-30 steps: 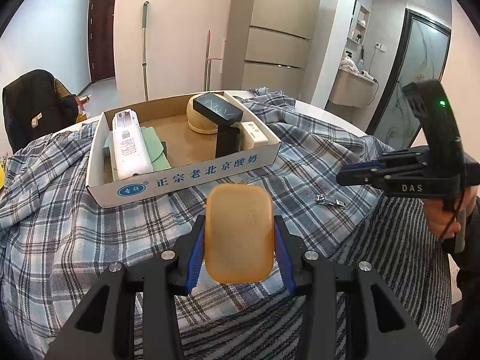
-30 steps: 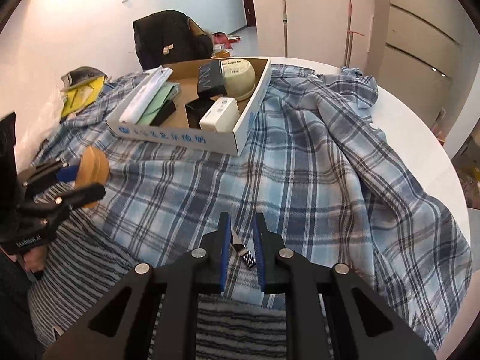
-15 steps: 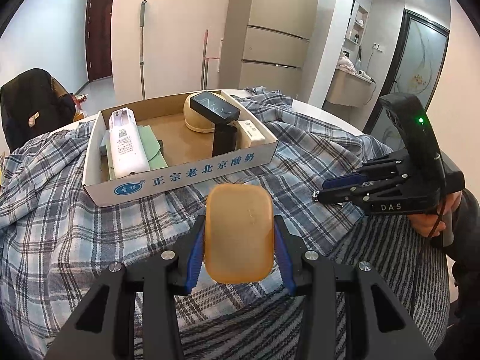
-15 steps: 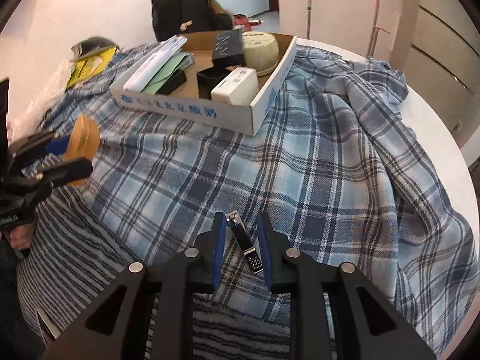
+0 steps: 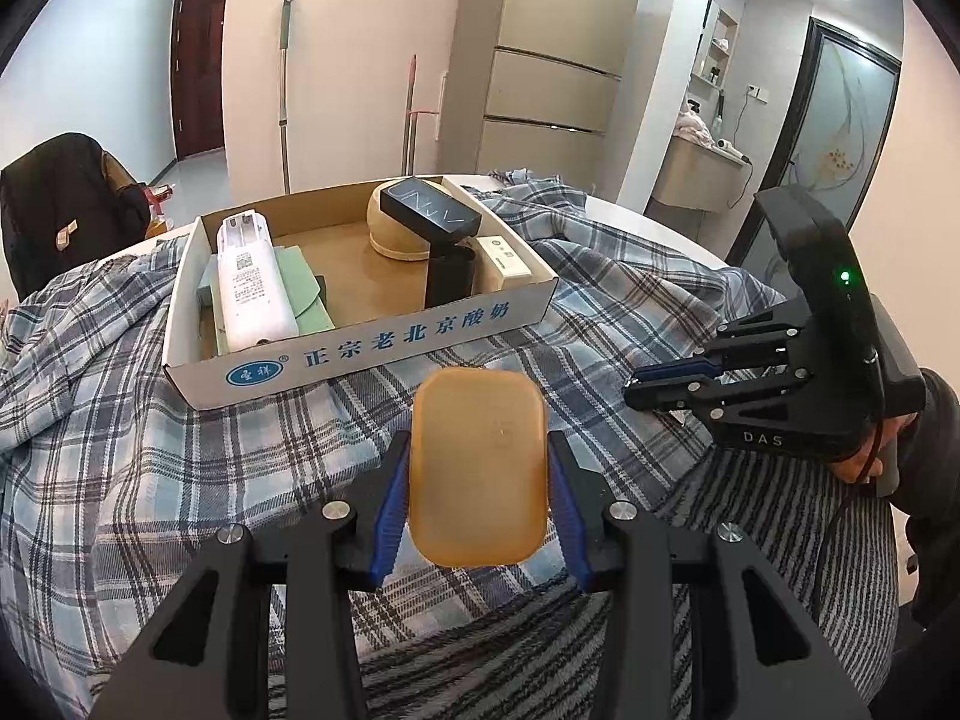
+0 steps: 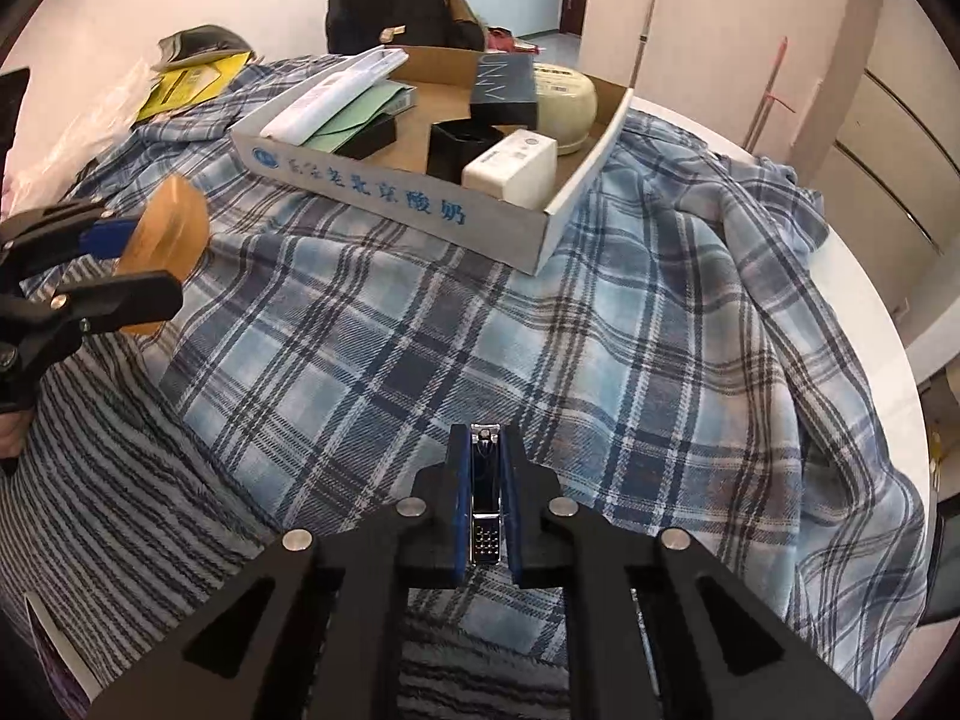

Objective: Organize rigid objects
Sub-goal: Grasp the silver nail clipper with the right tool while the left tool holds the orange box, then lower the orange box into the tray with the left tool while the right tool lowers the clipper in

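left gripper [image 5: 479, 471]: clamped on amber soap-shaped block [image 5: 478, 465], blue pads on both its sides, held up in front of the cardboard box
right gripper [image 6: 486, 483]: shut tight on metal nail clipper [image 6: 485, 501], clipper lengthwise between blue pads, low over plaid cloth, well in front of box
right gripper body text: "DAS" in white; green light lit on its handle
cardboard box [image 5: 384, 348]: open tray on plaid cloth [image 6: 540, 330]; front wall has blue Chinese print "正宗老北京酸奶" plus round blue logo at left end
white remote [image 5: 252, 285]: in box, left side, lying on green folder [image 5: 306, 291]; label with QR code, text too small to read
black box [image 5: 431, 215]: in box, right half, resting on black holder, leaning on cream round container [image 5: 393, 237]; light letters on lid, unclear
white small box [image 5: 503, 257]: in box, right front corner, print unreadable
striped cloth [image 6: 120, 480]: nearer than box, under both grippers' side
yellow packet [image 6: 186, 81]: left of box, off the plaid
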The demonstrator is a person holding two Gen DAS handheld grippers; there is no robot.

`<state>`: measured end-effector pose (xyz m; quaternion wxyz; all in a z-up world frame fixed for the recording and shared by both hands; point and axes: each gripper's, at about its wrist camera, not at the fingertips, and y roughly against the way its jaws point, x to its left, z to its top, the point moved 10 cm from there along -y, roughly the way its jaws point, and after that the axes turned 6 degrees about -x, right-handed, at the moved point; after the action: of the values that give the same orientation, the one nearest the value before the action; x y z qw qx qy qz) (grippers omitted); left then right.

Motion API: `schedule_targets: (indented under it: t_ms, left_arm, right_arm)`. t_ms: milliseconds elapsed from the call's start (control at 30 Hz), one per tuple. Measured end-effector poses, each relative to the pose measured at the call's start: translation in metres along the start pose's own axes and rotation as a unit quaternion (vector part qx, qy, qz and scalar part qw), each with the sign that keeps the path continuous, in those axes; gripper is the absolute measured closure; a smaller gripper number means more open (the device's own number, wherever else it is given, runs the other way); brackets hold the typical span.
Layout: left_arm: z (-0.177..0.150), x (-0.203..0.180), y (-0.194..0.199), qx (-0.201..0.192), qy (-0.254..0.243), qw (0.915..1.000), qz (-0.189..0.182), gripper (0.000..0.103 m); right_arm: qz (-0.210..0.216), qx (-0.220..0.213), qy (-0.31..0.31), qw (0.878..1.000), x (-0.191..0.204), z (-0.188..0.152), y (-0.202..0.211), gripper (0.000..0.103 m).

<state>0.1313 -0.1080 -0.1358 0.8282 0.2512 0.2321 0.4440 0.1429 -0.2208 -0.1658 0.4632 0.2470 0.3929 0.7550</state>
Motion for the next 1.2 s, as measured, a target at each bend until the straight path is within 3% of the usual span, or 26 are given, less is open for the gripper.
schedule_targets:
  t_ms: [267, 500, 700, 833, 967, 1100, 1200]
  left_arm:
    - [0.002, 0.0, 0.002, -0.004, 0.001, 1.0, 0.001, 0.058]
    - [0.01, -0.001, 0.016, -0.033, -0.015, 0.9991, 0.021, 0.058]
    - [0.04, -0.004, 0.05, -0.081, -0.045, 0.9937, 0.063, 0.058]
    - [0.078, 0.0, 0.081, -0.121, -0.04, 0.9883, 0.084, 0.058]
    - [0.134, 0.012, 0.104, -0.172, -0.017, 0.9786, 0.112, 0.058]
    - [0.19, 0.035, 0.122, -0.231, 0.018, 0.9565, 0.177, 0.058]
    - [0.223, 0.05, 0.122, -0.256, 0.042, 0.9484, 0.182, 0.058]
  right_arm:
    - [-0.023, -0.049, -0.032, 0.998, -0.01, 0.016, 0.03, 0.094]
    - [-0.033, -0.111, -0.049, 0.992, -0.006, 0.046, 0.065, 0.094]
    - [-0.035, -0.166, -0.053, 0.984, 0.004, 0.081, 0.097, 0.094]
    - [-0.064, -0.239, -0.055, 0.967, 0.012, 0.119, 0.129, 0.094]
    - [-0.051, -0.292, -0.068, 0.952, 0.024, 0.166, 0.156, 0.094]
    - [-0.079, -0.348, -0.116, 0.927, 0.016, 0.21, 0.177, 0.094]
    - [-0.076, -0.369, -0.138, 0.916, 0.009, 0.237, 0.182, 0.094]
